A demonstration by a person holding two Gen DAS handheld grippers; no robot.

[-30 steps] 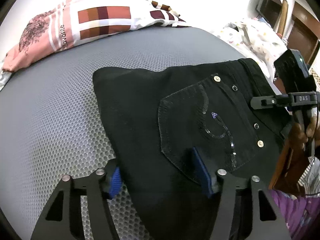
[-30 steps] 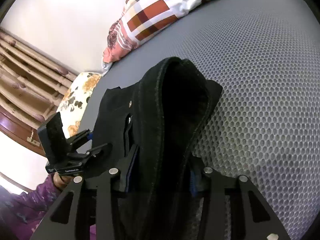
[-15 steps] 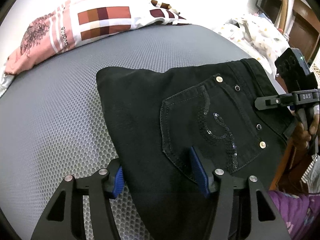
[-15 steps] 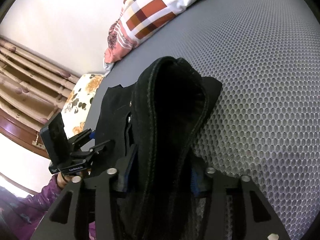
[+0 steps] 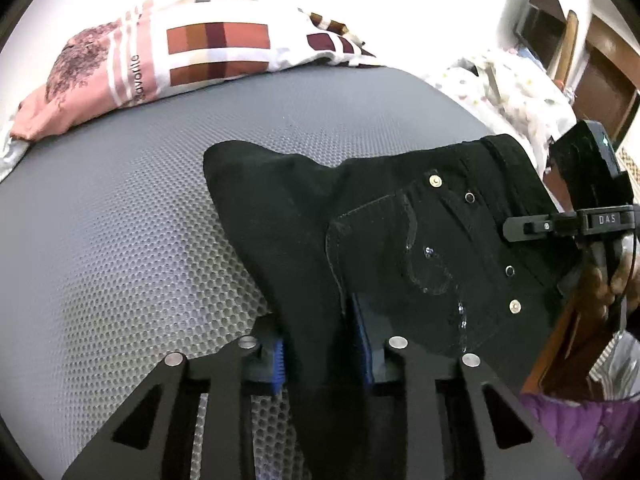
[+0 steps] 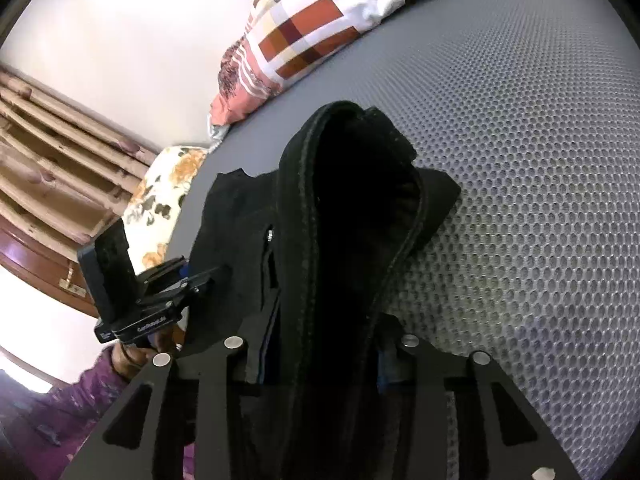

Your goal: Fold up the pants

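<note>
We see the black jeans (image 5: 400, 240) lying folded on a grey honeycomb-textured mattress (image 5: 120, 240), back pocket up, with its sequin pattern and metal rivets facing the left wrist camera. The left hand-held gripper (image 5: 322, 354) has just been closing, and its blue pads (image 5: 279, 366) now pinch a raised ridge of denim at the near edge of the jeans, beside the pocket. In that same view the right hand-held gripper (image 5: 520, 226) sits at the waistband on the right, a person's hand (image 5: 608, 284) behind it.

From the right wrist camera, we look along the right hand-held gripper (image 6: 320, 356), whose jaws have also just been closing; a thick roll of the waistband (image 6: 348, 216) stands up between its fingers, gripped and arching forward above the mattress. The left hand-held gripper (image 6: 200, 280) shows at the left of that view, at the far edge of the jeans, held by a hand above a purple sleeve (image 6: 80, 400).

A patchwork pillow (image 5: 180, 52) in red, brown and white lies at the far end of the mattress, well apart from the jeans. A floral cushion (image 6: 160, 200) sits beyond the bed's edge, near wooden furniture (image 6: 48, 168).
</note>
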